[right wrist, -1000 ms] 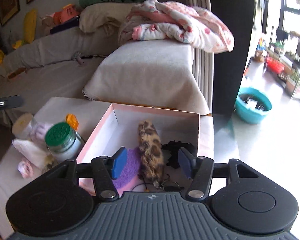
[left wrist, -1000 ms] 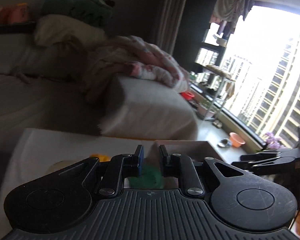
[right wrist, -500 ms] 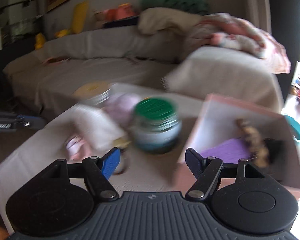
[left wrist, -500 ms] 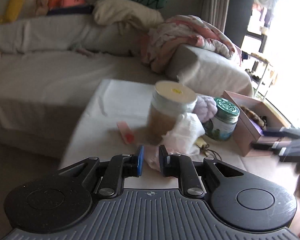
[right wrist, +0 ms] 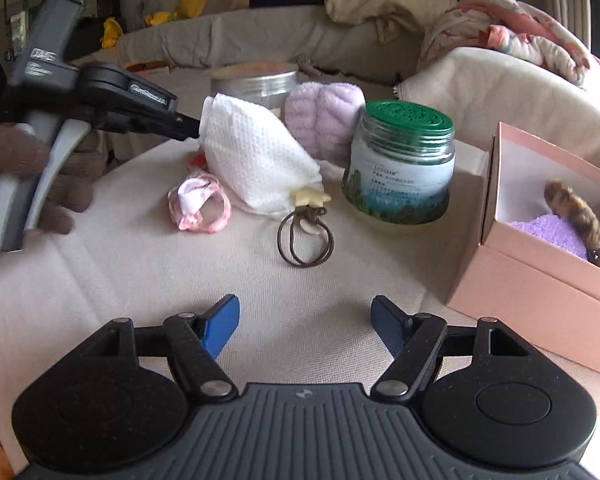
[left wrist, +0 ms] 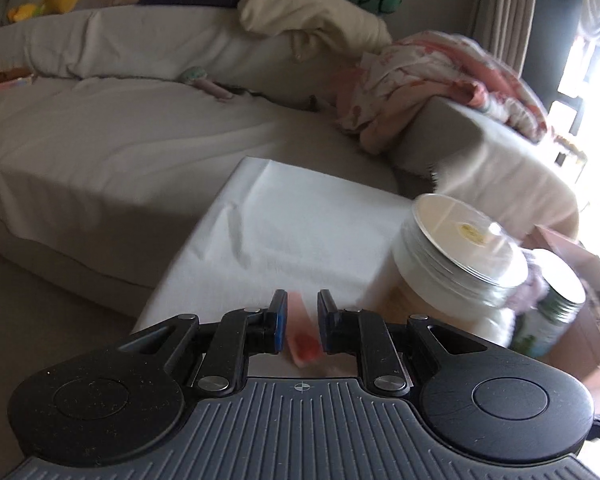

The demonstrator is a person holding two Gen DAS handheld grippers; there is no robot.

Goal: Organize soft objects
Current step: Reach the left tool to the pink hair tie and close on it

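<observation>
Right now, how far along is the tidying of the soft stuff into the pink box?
Done: a purple fuzzy piece and a leopard-print scrunchie already lie in the pink box.
In hand: nothing. The right gripper is open and empty; the left gripper is nearly shut beside the white cloth.
Left on the table: the white cloth, lilac scrunchie, pink scrunchie and brown hair ties.

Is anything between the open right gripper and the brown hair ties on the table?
Nothing visible. Only bare tablecloth lies between the right gripper and the hair ties; the jar stands off to the right.
</observation>
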